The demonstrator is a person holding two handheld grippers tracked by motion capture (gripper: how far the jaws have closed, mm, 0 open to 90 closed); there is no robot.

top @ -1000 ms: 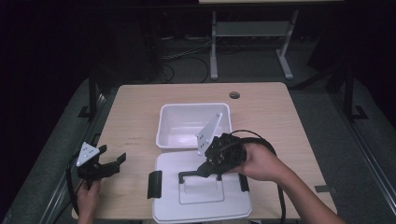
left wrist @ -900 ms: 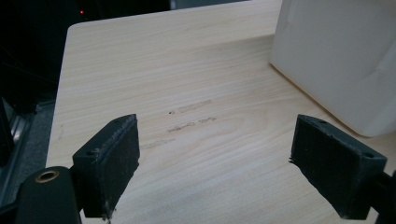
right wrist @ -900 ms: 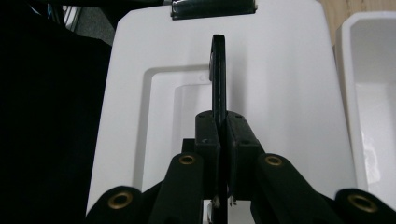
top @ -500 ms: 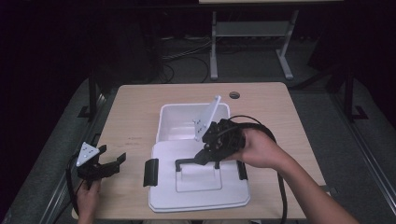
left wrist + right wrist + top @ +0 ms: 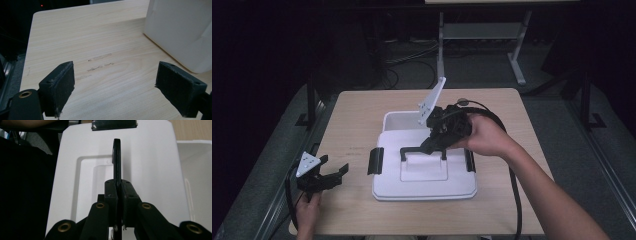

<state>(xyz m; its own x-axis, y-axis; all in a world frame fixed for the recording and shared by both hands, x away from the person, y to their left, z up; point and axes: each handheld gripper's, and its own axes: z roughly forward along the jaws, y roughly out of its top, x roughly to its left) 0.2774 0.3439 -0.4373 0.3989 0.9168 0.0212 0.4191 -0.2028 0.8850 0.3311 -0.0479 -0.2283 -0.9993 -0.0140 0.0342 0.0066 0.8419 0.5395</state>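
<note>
At frame centre, the right gripper (image 5: 432, 145) is clamped on the black handle (image 5: 419, 149) of the white lid (image 5: 424, 175), over the white tub (image 5: 399, 120). At lower left, the left gripper (image 5: 329, 175) has its jaws apart above the table (image 5: 362, 110).

I see a wood table (image 5: 362, 125) mid-frame with a round grommet (image 5: 463, 101) near its far edge, scuff marks (image 5: 100, 62) on it left of centre. Grey stand (image 5: 482, 35) and cables (image 5: 407, 60) on the dark floor, top of frame.

From the high view, I saw the white lid (image 5: 424, 172) cover most of the white tub (image 5: 398, 120), hiding its inside. In the left gripper view the tub's wall ran off the right edge. My right hand-held gripper (image 5: 117, 187) hid the handle's (image 5: 117, 157) near end.
</note>
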